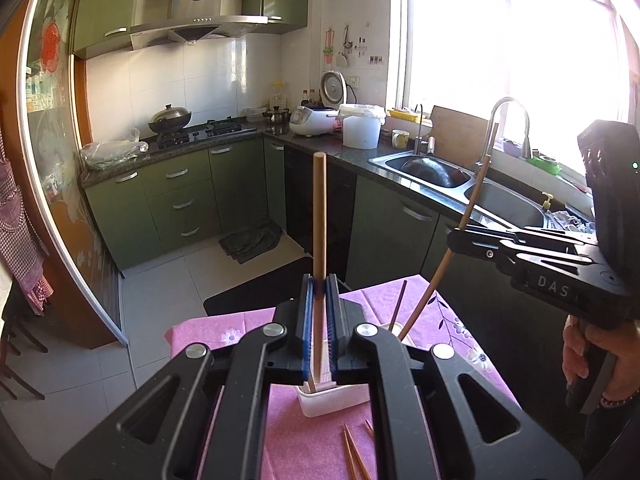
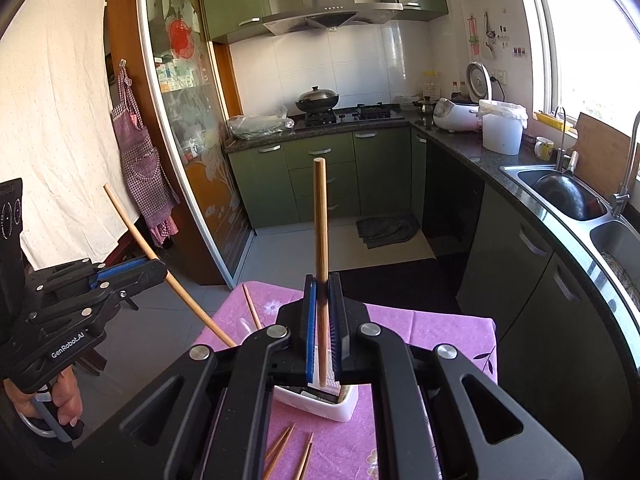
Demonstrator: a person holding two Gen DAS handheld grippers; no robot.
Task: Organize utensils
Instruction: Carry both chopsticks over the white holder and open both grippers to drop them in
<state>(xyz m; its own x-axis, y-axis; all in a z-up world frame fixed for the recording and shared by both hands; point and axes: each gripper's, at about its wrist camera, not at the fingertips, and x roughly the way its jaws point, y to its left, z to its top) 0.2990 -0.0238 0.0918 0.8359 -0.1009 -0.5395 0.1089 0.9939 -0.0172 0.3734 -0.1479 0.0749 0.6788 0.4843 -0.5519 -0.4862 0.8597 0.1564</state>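
The lower ends of both held chopsticks are hidden behind the black frames. The left gripper (image 1: 320, 284) pinches one chopstick (image 1: 319, 216) upright between its fingers, and the right gripper (image 2: 322, 284) pinches another chopstick (image 2: 320, 216), above the white holder (image 2: 320, 404) on the pink counter (image 2: 420, 328).

Home kitchen. Green cabinets (image 2: 320, 184) under dark stone counter; steel range hood (image 1: 196, 12) over gas hob (image 2: 352, 114) with lidded wok (image 2: 317, 100). Rice cooker (image 1: 310, 120), white bucket (image 2: 502, 130), double steel sink (image 1: 460, 182) with tall tap below bright window (image 1: 508, 48). Checked apron (image 2: 140, 160) hanging by sliding glass door. White tiled walls.
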